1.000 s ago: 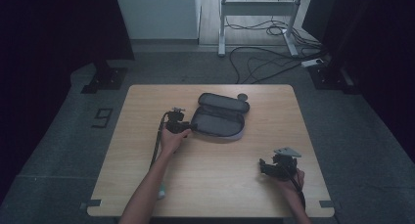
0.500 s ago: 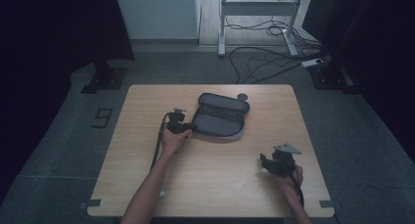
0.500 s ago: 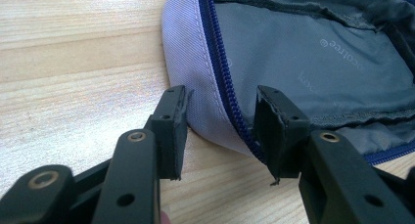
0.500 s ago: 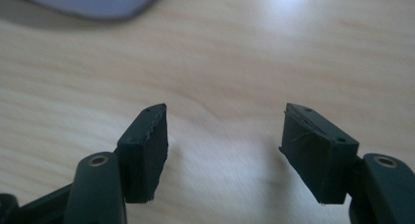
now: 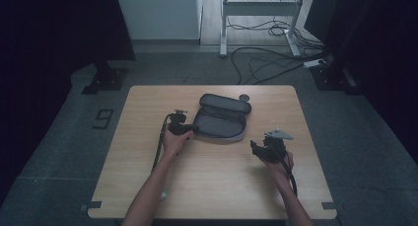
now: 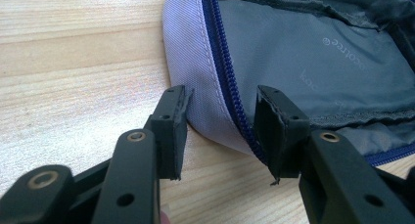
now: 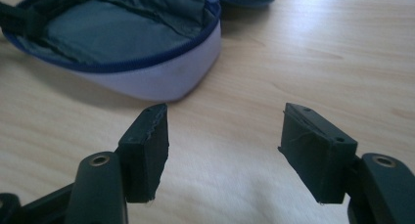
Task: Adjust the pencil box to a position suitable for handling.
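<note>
Right gripper (image 5: 256, 148) nearest, held above the bare wooden surface (image 5: 222, 186), jaws wide apart with nothing between them; they have just been closing some. Left gripper (image 6: 222, 119) farther in, at the near left edge of the open pouch (image 5: 219, 120): jaws part open, straddling the lilac rim and blue zipper (image 6: 220, 62), one outside, one over the grey lining; pads not clearly pressing. Pouch lies mid-surface, lid flipped back.
</note>
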{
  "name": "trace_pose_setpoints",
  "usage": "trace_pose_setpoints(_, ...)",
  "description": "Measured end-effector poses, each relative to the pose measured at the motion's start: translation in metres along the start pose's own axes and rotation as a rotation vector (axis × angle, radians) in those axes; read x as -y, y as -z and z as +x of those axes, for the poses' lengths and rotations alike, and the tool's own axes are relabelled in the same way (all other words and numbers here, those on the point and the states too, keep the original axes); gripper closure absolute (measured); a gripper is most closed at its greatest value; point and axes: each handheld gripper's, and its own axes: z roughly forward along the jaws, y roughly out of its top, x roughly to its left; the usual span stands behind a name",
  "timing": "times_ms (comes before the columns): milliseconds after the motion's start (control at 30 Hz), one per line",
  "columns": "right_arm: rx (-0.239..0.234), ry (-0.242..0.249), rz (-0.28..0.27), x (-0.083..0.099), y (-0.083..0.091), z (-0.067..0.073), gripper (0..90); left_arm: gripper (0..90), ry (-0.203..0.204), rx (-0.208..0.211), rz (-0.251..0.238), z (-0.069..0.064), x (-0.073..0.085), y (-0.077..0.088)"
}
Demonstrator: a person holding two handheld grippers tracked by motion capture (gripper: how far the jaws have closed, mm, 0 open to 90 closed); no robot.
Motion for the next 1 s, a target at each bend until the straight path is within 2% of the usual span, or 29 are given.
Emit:
trace_pose_setpoints(100, -0.014, -0.015, -0.006, -0.007, -0.007, 0.002, 34.6, 56.1, 0.001, 0.0, 0.001, 0.0, 0.0, 0.0)
trace_pose_setpoints(233, -0.009, -0.008, 0.001, -0.017, -0.019, 0.004, 34.6, 56.1, 0.004, 0.002, 0.001, 0.0, 0.0, 0.0)
trace_pose_setpoints(533, -0.019, -0.03, 0.009, -0.028, -0.03, 0.004, 34.6, 56.1, 0.003, 0.001, 0.001, 0.001, 0.0, 0.0)
trace_pose_setpoints(1000, 0.007, -0.034, 0.005, -0.046, -0.046, 0.007, 34.0, 56.5, -0.001, -0.003, -0.003, 0.001, 0.0, -0.001)
